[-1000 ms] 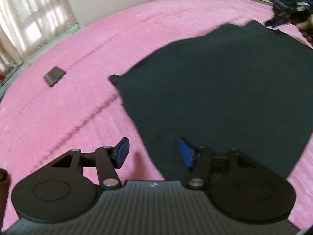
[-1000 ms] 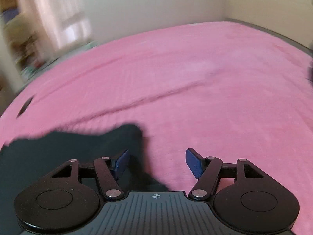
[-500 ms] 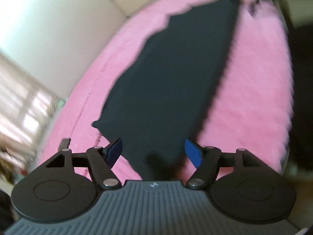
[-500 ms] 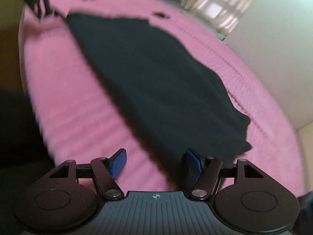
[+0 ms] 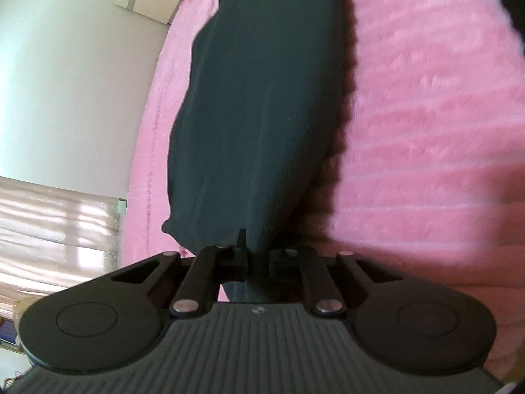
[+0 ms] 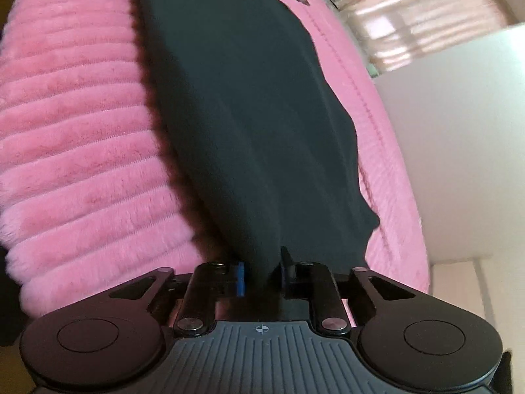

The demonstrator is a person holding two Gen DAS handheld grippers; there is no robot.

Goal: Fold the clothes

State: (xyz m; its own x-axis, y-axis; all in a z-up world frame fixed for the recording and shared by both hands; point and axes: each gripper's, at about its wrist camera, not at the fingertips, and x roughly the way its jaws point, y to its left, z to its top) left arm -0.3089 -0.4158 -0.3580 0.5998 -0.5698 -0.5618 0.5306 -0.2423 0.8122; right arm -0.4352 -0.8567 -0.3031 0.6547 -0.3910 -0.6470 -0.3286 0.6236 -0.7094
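A: Dark navy knit garment lies spread flat along the pink ribbed plush bed cover, near one long edge of the bed.

B: And the grippers?

A: Both have hold of it. The left gripper is clenched on the cloth's near end, and the right gripper pinches the opposite end, fabric pressed between its pads.

B: Which way does it run?

A: Its long axis stretches straight away from each set of fingers, toward the other gripper, so neither hand is nearer. My guess: the coming fold turns on carrying both ends sideways together, across that axis.
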